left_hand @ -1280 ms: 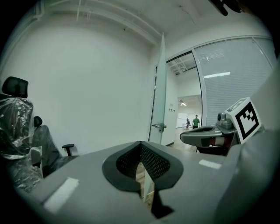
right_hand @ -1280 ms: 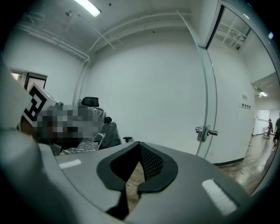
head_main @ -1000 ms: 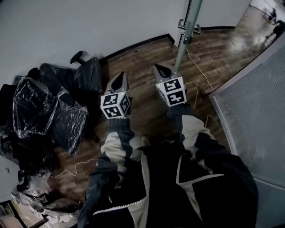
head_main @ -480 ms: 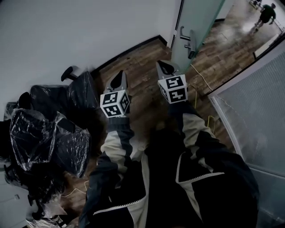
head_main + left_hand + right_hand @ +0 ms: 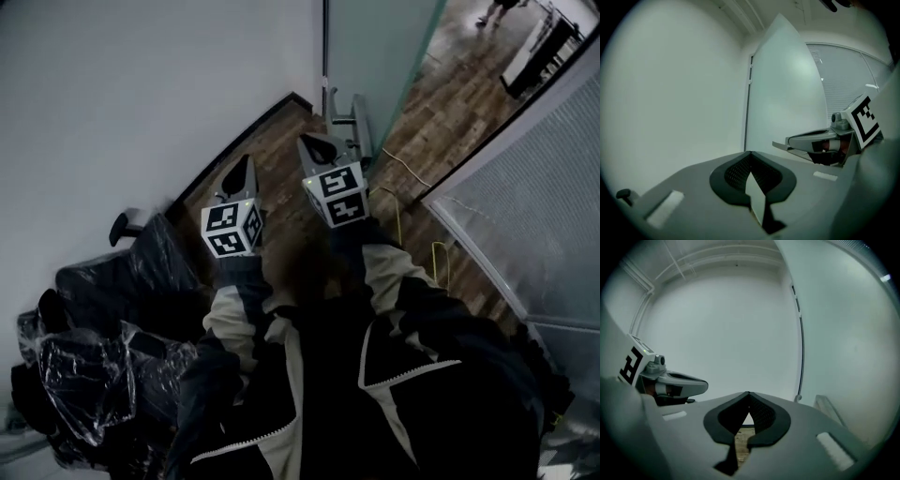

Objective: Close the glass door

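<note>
Both grippers are held out nearly level, side by side, above the wooden floor [image 5: 281, 167]. The left gripper [image 5: 750, 153] is seen with its jaws pressed together at the tips and nothing between them. The right gripper [image 5: 748, 393] is closed in the same way, on nothing. The frosted glass door [image 5: 380, 47] is found at the far edge of the floor, just beyond the right gripper, and its upright edge is met there by the white wall [image 5: 141, 84]. Its metal lever handle [image 5: 349, 117] projects toward the grippers. The right gripper's tips are brought near the handle but are kept apart from it: in the right gripper view the handle lies off to the right of the jaws. A yellow cable [image 5: 438, 258] is laid on the floor near the door's foot. Office chairs wrapped in plastic film [image 5: 103, 375] are crowded at the floor's near left edge, against the wall. A frosted glass partition [image 5: 534, 216] is set along the right edge.
</note>
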The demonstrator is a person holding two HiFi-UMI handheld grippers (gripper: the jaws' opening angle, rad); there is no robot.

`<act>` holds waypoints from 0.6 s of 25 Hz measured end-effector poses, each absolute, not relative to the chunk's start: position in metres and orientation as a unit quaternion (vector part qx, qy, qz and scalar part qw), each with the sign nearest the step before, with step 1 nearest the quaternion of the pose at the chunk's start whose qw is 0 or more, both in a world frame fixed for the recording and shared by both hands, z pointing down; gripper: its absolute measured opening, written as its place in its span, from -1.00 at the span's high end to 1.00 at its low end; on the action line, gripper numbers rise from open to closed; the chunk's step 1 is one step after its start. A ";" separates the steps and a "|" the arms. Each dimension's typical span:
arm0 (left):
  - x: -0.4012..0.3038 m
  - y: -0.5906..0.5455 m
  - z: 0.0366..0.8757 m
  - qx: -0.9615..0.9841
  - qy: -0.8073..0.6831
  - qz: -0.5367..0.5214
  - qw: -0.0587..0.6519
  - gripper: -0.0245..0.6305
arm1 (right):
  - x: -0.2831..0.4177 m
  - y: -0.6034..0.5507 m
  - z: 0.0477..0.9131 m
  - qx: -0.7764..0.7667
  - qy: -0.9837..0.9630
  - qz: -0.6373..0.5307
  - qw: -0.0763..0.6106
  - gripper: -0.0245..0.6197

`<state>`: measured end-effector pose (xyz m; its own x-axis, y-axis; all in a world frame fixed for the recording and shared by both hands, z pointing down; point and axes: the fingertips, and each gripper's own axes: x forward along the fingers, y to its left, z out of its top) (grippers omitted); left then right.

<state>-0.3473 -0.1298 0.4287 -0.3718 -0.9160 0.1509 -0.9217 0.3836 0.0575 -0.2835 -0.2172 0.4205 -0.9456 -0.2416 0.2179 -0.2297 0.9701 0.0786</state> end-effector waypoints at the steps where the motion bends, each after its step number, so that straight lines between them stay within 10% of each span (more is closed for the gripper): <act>1: -0.349 -0.141 0.432 0.564 -0.821 0.021 0.082 0.93 | -0.283 -0.221 0.425 0.125 -0.985 -0.020 0.119 0.91; 15: -0.325 -0.244 0.422 0.752 -0.655 0.028 0.071 0.93 | -0.244 -0.250 0.401 0.322 -0.940 -0.033 0.104 0.91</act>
